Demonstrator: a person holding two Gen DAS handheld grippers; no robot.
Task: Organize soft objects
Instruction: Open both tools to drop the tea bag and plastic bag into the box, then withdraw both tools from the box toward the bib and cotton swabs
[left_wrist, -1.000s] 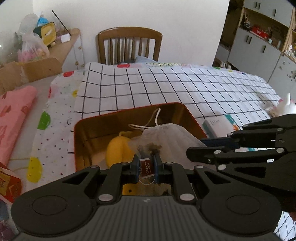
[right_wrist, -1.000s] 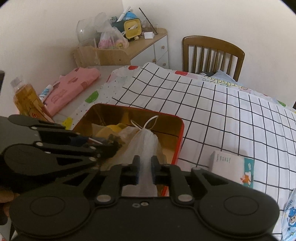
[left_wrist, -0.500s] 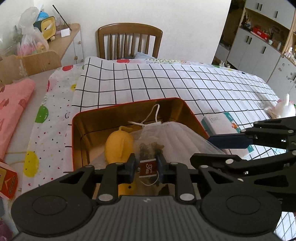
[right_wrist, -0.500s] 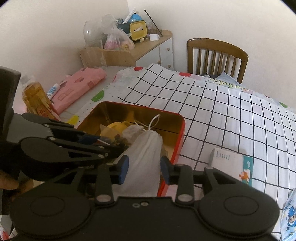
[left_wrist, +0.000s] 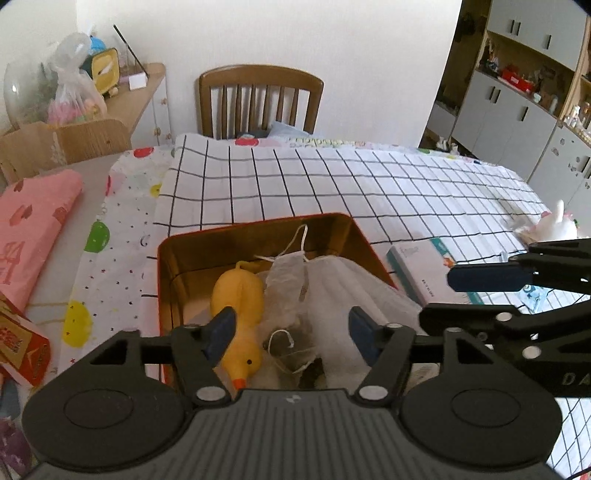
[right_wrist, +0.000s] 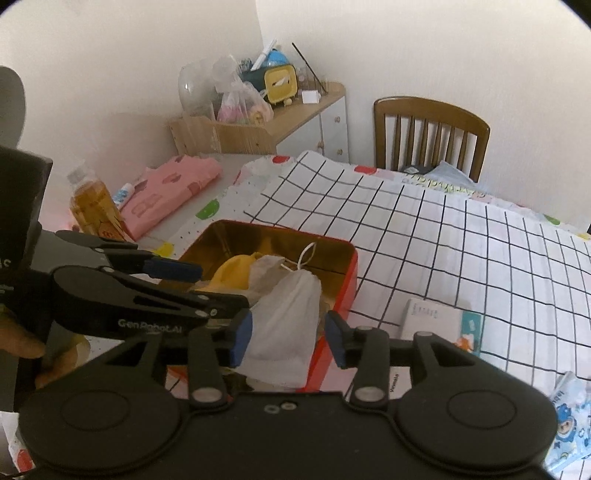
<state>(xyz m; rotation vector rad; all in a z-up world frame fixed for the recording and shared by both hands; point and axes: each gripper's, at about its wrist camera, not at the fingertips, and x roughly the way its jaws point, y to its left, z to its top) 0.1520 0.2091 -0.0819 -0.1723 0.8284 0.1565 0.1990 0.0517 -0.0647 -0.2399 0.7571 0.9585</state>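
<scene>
The white mesh pouch (left_wrist: 354, 284) is lying in the red tin (left_wrist: 166, 266) beside a yellow rubber duck (left_wrist: 240, 306), under the left gripper (left_wrist: 291, 328), whose jaws have just been opening and are gripping nothing. From the right wrist, the right gripper (right_wrist: 290, 338) is standing spread around the pouch's lower end without pressing it, its jaws having just been opening too.

The right gripper (right_wrist: 289, 338) has just been opening; its jaws stand apart on either side of the white mesh bag (right_wrist: 286, 325), not pressing it. Beyond lies the red tin (right_wrist: 341, 291); the left gripper (right_wrist: 207, 286) sits to its left.
</scene>
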